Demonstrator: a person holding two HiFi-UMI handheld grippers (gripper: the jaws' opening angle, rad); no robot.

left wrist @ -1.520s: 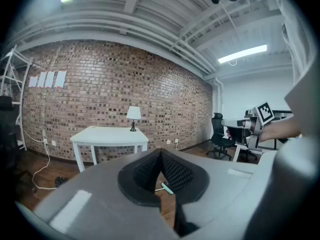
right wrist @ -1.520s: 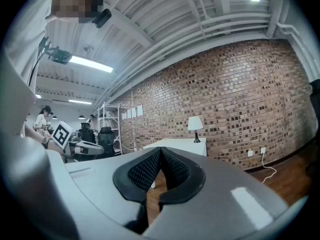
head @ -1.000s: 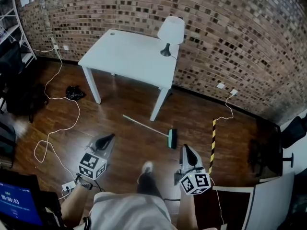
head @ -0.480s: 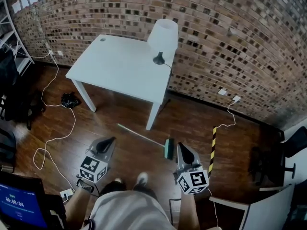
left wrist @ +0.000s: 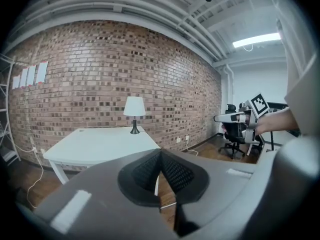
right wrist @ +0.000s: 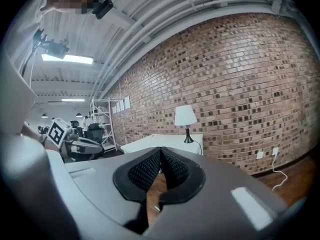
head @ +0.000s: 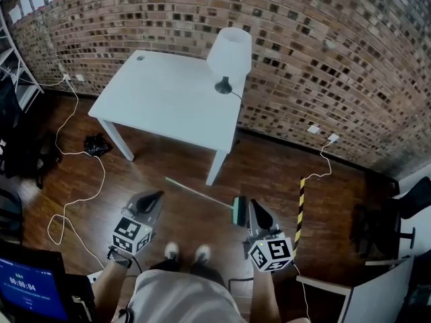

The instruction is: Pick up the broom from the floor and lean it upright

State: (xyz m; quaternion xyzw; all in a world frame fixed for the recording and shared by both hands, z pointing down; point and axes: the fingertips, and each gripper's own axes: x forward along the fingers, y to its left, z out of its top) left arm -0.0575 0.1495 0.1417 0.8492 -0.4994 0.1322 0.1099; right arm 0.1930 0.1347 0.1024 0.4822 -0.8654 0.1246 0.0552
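Broom [head: 202, 194] flat on the wood floor just in front of the white table [head: 168, 103]. Handle tip is near the table's front leg; the green head lies farther out from the table. Neither gripper holds it.

Left gripper [head: 157, 195]: fingers clenched together, pads meeting, nothing between them. It sits on the near side of the handle from the table, apart from it.

Right gripper [head: 254, 204]: fingers also clenched, empty. In head view its tip shows just beside the broom head, on the side away from the table leg; contact can't be told.

Lamp [head: 229, 54] stands on the table's back corner by the brick wall.
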